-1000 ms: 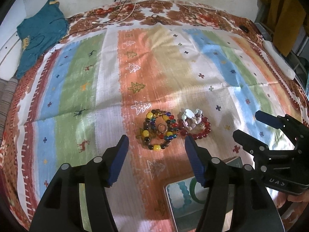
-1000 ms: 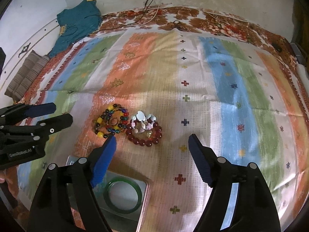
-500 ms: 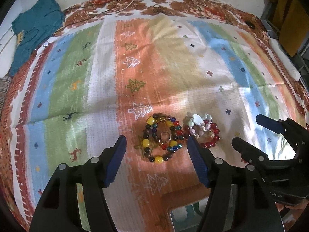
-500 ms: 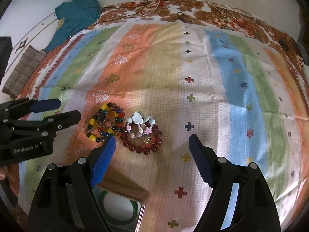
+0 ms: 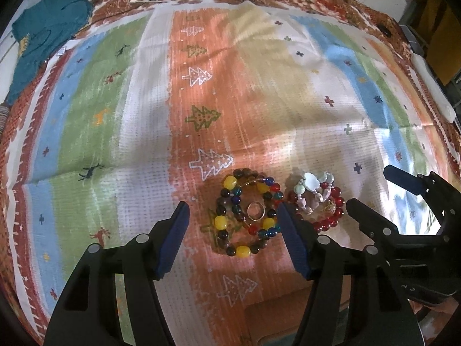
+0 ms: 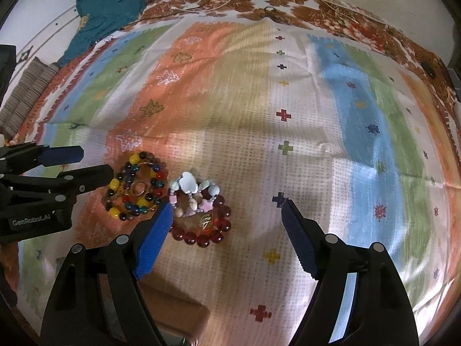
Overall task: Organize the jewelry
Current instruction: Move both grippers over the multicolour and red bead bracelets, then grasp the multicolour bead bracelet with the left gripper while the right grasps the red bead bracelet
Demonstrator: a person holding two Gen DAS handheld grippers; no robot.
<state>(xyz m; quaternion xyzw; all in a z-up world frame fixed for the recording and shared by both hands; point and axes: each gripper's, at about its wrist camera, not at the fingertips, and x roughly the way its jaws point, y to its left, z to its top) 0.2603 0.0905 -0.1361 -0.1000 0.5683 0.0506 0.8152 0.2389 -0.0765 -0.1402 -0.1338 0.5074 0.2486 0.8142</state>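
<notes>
Left gripper (image 5: 232, 227), jaws closing and empty, hangs over the multicoloured bead bracelet (image 5: 247, 216); right gripper (image 6: 227, 225), wide open and empty, flanks the red bead bracelet (image 6: 201, 216). Beyond, the striped cloth (image 6: 288, 86) lies bare to its patterned border.

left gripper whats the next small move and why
Probably lower the left gripper, its jaws closing now with nothing pinched, onto the multicolored bead bracelet. It lies flat on the striped cloth between the fingers, with the red bracelet beside it.
</notes>
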